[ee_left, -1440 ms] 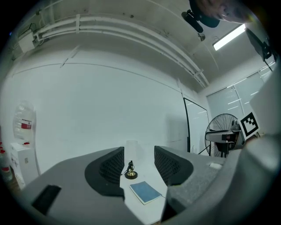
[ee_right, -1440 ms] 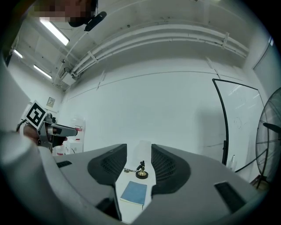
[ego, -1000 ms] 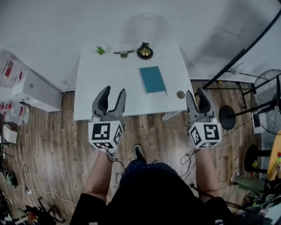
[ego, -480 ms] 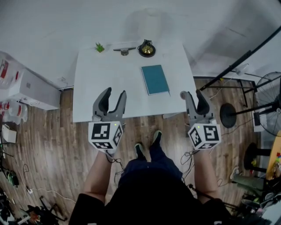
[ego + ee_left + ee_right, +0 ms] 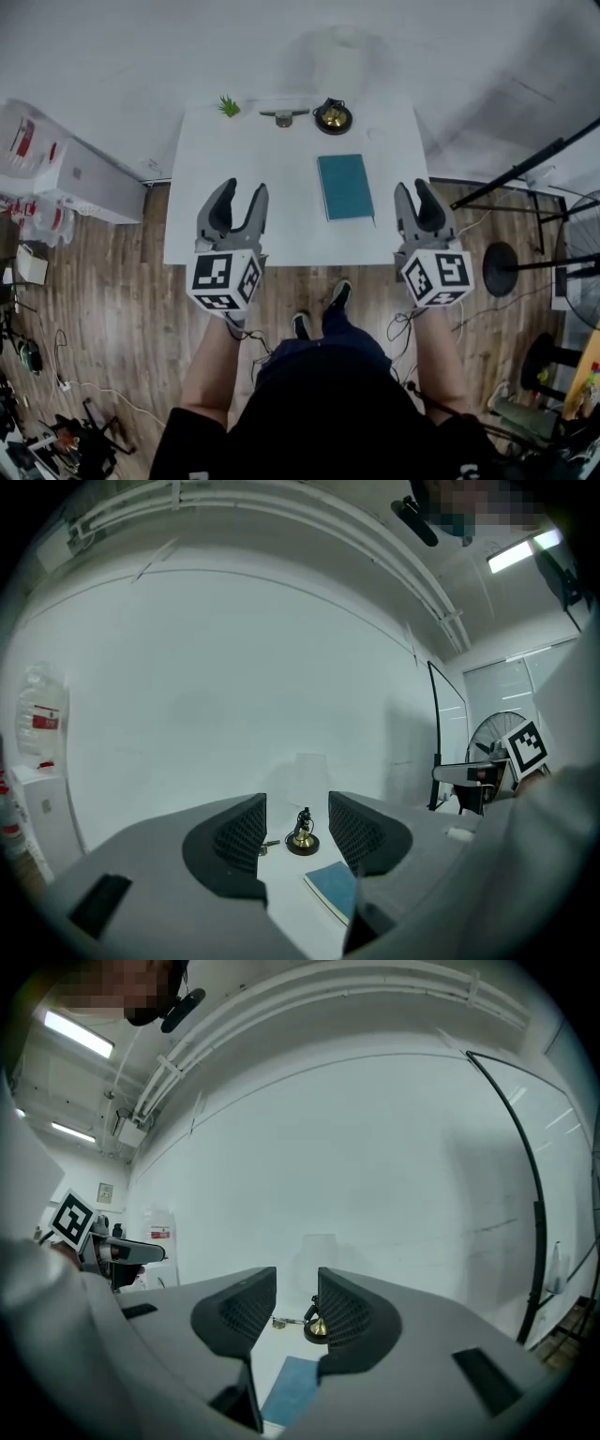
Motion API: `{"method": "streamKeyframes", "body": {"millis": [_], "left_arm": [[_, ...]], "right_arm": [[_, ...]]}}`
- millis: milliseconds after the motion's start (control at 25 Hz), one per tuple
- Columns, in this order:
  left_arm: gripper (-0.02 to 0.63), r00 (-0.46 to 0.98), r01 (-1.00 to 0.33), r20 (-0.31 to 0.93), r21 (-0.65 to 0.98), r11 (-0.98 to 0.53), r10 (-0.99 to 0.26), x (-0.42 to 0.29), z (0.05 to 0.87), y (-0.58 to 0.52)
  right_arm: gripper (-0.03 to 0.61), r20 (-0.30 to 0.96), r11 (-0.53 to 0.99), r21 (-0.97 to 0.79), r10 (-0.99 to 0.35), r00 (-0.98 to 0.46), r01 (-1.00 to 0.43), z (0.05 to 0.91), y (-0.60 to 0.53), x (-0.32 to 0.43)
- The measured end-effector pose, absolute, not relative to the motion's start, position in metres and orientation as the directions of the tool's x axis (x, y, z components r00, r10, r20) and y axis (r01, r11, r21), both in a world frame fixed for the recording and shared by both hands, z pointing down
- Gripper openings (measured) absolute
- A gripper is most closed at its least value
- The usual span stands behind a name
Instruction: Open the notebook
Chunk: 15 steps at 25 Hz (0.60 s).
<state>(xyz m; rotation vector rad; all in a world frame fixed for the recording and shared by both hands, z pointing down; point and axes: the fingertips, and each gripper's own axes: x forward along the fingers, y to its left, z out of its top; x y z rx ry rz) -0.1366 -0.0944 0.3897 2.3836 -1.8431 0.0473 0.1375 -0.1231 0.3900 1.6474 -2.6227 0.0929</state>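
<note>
A closed teal notebook [image 5: 346, 187] lies flat on the white table [image 5: 272, 187], right of its middle. It also shows in the left gripper view [image 5: 333, 888] and the right gripper view [image 5: 291, 1389]. My left gripper [image 5: 242, 192] hovers open over the table's near left part, well left of the notebook, with nothing between its jaws [image 5: 297, 822]. My right gripper [image 5: 412, 189] hangs at the table's right edge, just right of the notebook and apart from it. It is open and empty [image 5: 297, 1299]; its jaws have just been closing.
At the table's far edge stand a brass bell on a dark base [image 5: 333, 115], a small green plant [image 5: 228, 106] and a small metal object [image 5: 285, 116]. White boxes [image 5: 75, 178] sit on the floor at left, a round stand base [image 5: 511, 267] at right.
Both grippers have moved forward toward the table. The right one now reaches the table's right edge beside the notebook, and its jaws stand narrower. The notebook has not moved.
</note>
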Motion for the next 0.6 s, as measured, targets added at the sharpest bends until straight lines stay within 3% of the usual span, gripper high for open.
{"method": "streamKeyframes", "body": {"millis": [600], "left_arm": [[0.202,0.164,-0.981,0.169,0.127,-0.143,-0.972,-0.112,0.401,-0.184]], "right_arm": [[0.124,0.132,0.545,-0.098,-0.822,-0.554,-0.833,0.424,-0.244,0.143]]}}
